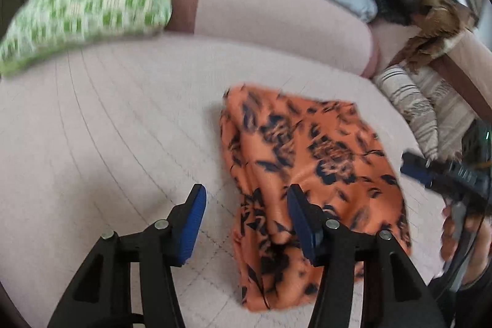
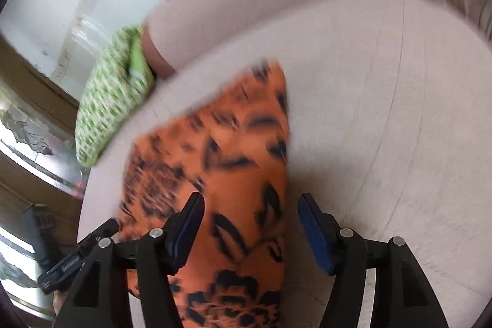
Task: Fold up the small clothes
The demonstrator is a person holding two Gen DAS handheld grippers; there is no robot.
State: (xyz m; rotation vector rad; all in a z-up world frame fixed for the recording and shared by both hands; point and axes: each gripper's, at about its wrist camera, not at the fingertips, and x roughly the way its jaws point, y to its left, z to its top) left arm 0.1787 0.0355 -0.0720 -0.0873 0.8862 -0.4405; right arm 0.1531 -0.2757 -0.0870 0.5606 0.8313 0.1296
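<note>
Lying on the pale pink quilted sofa seat point(image 1: 101, 125), the orange cloth with dark navy flower print point(image 1: 310, 162) is already folded into a long, narrow shape and rests flat on the cushion. In the left wrist view it fills the area from the centre toward 5 o'clock. The left gripper point(image 1: 246, 220) hovers over the near end of this cloth with its jaws spread wide and nothing between them: the right blue pad is above the fabric, and the left blue pad is above the bare seat just beside the cloth edge. If the pads touch the fabric, I cannot tell. The right gripper point(image 2: 250, 228) is also spread wide and holds nothing; in the right wrist view the cloth point(image 2: 221, 162) passes between its two fingers and runs up toward 12 o'clock. In the left wrist view, the right gripper point(image 1: 415, 171) appears at 3 o'clock, near the cloth edge, with the person's hand point(image 1: 464, 239) around its handle. A green and white checked cushion point(image 1: 89, 5) lies at 10 o'clock against the pink sofa backrest point(image 1: 276, 17). A beige striped pillow point(image 1: 412, 106) is at 2 o'clock, and above it a brown patterned blanket point(image 1: 436, 17) hangs on the sofa arm. Both views are somewhat blurred.
</note>
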